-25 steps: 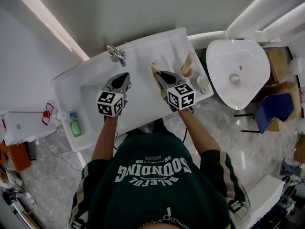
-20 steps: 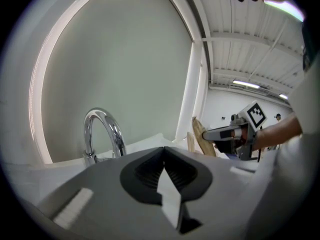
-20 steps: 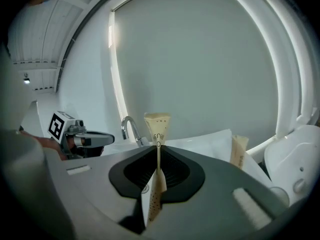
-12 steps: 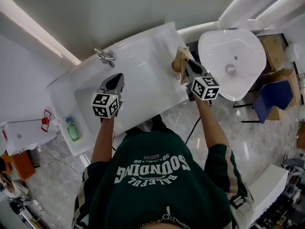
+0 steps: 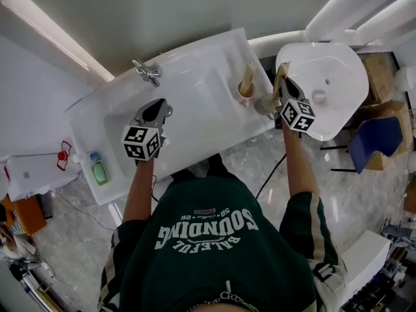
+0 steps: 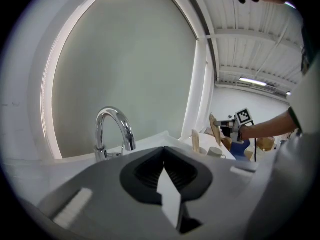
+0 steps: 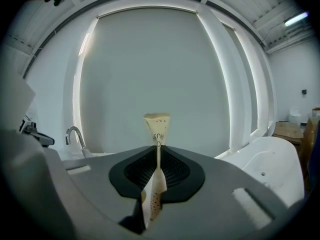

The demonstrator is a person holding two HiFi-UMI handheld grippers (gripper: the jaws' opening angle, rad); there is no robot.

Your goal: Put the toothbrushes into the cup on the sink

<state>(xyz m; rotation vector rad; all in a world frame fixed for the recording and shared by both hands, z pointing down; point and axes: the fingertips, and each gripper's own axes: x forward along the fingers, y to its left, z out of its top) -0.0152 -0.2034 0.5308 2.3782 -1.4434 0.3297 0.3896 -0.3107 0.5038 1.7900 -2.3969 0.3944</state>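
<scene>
Right gripper (image 5: 285, 88), arm outstretched, grips a toothbrush (image 5: 282, 73) upright.

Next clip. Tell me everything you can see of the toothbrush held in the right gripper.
The toothbrush is flat and pale beige, looking like wood or paper wrap. Its wide upper end carries small dark print; it narrows where the right gripper is shut on it, then flares below, speckled with dark dots. It stands upright between the jaws. In the head view it sticks out past the gripper above the right end of the sink, near the cup; only the jaws seem to touch it.
</scene>
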